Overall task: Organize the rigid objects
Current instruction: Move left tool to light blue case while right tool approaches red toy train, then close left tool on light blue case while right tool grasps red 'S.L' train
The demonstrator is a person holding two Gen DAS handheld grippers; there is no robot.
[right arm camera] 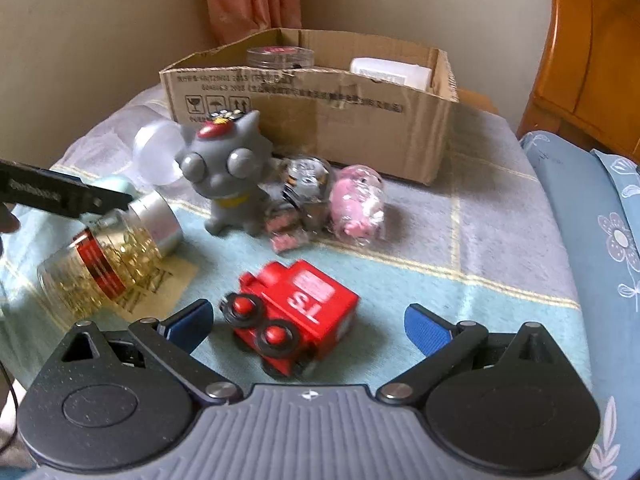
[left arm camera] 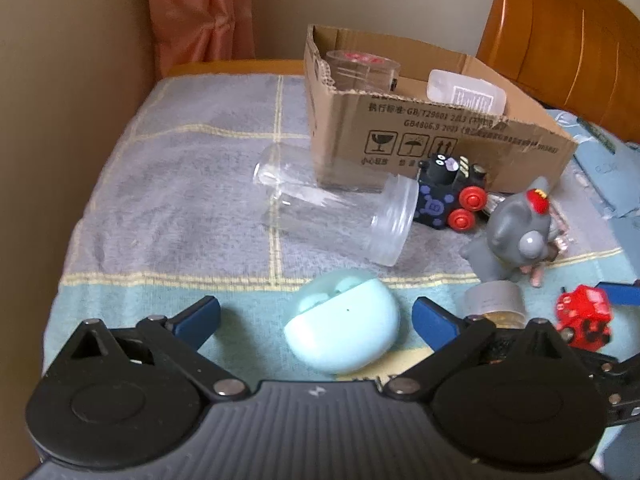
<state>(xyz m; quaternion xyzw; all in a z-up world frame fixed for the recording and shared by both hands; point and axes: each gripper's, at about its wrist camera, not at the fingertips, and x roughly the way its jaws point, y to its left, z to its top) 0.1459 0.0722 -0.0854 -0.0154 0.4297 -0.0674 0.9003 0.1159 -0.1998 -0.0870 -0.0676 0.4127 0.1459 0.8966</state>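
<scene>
My left gripper is open, its blue fingers on either side of a mint-green earbud case lying on the checked towel. My right gripper is open around a red toy train that lies tipped on its side. A cardboard box stands at the back, holding a clear round tub and a white container. A clear plastic jar lies on its side in front of the box.
A black toy train, a grey cat figure, a jar of gold clips, a pink pig toy and small wrapped items crowd the towel. A wall runs along the left; a wooden headboard and a blue pillow are on the right.
</scene>
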